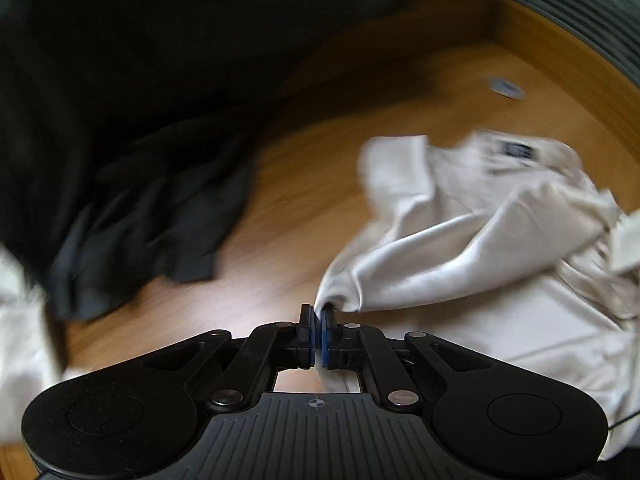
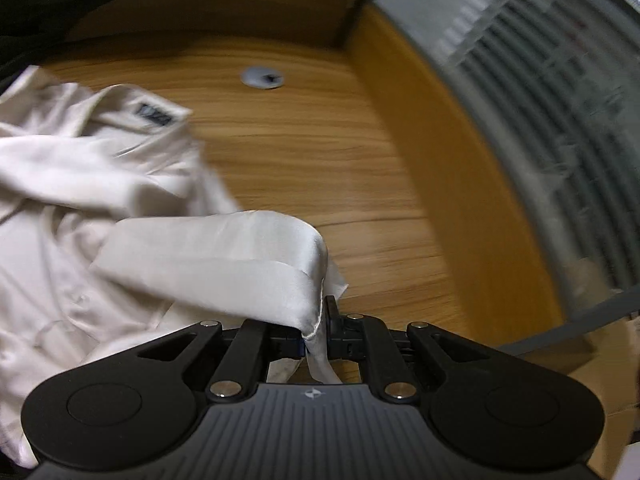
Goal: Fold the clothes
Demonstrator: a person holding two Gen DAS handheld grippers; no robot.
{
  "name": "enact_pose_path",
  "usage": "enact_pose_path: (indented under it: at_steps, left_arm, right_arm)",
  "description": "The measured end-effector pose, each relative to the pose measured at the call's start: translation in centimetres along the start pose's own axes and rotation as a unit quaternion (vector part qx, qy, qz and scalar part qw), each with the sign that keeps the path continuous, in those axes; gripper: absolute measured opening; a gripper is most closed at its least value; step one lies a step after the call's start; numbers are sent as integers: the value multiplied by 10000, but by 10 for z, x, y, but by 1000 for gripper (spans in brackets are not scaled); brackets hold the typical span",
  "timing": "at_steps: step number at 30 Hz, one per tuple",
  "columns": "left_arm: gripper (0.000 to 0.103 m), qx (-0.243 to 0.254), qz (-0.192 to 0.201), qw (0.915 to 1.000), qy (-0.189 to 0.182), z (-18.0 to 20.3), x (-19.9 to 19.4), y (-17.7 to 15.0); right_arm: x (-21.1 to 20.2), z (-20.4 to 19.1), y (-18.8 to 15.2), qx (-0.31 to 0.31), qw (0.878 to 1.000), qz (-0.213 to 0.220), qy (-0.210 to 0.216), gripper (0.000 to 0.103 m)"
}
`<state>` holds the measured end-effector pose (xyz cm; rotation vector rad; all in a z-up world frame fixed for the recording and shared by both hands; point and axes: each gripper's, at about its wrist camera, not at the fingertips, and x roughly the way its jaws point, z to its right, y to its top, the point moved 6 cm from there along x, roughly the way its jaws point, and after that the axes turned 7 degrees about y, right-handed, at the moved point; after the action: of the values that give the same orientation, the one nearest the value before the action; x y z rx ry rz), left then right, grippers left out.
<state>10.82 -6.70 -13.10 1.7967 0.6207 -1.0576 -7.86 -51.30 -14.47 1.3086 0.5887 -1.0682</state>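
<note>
Dark garment (left view only), both claws pinching white shirt

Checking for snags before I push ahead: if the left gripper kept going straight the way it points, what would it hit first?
Probably bare wooden tabletop. The left gripper, shut on the white shirt, points down between that shirt and the dark garment; blur leaves depth uncertain.

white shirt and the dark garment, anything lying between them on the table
In the left wrist view, only bare wooden table shows between the white shirt and the dark garment.
</note>
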Motion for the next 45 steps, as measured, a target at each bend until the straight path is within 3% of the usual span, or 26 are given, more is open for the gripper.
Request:
enact_pose_path:
  at_steps: [4, 10, 13, 17, 20, 21, 22, 24, 31, 34, 39, 45]
  left_arm:
    - [4, -731, -235, 9964, 367, -53, -6, -19]
    - [4, -1500, -453, 9825, 1003, -112, -22, -55]
    - [4, -1798, -707, 9746, 1135, -128, -29, -75]
    - [9, -1775, -1025, 9702, 1288, -125, -29, -105]
    - [19, -1823, -1165, 9689, 1199, -121, -28, -123]
    - [28, -1847, -1201, 9684, 1165, -120, -28, -129]
    - [36, -1810, -1160, 9700, 1137, -118, -32, -132]
    - [42, -1715, -1052, 9736, 1082, -114, -41, -136]
    - [69, -976, -661, 9919, 480, -73, -50, -123]
    - [70, -717, -580, 9957, 98, -44, -41, -111]
    - [76, -319, -483, 9978, -337, 4, -25, -88]
    - [81, 400, -366, 9977, -398, 52, 0, -67]
  right_arm:
    - [-3, 29, 10, -12, 9993, 158, -349, 8]
    - [-1, 51, 39, -67, 9970, 435, -641, 8]
    - [17, 45, 45, -166, 9982, 193, -549, 8]
    - [45, 32, 48, -338, 9984, -260, -362, 9]
    - [55, 22, 38, -540, 9965, -625, -157, 25]
    - [52, 18, 34, -647, 9959, -634, -48, 43]
    - [48, 14, 31, -757, 9951, -639, 69, 62]
    - [37, 6, 26, -982, 9926, -629, 327, 69]
    - [3, -43, 39, -1493, 9779, -199, 1449, 69]
    - [-5, -87, 47, -1794, 9624, 12, 2041, 69]
    - [-1, -158, 57, -2241, 9408, 81, 2543, 69]
    - [12, -219, 59, -2564, 9207, 72, 2941, 69]
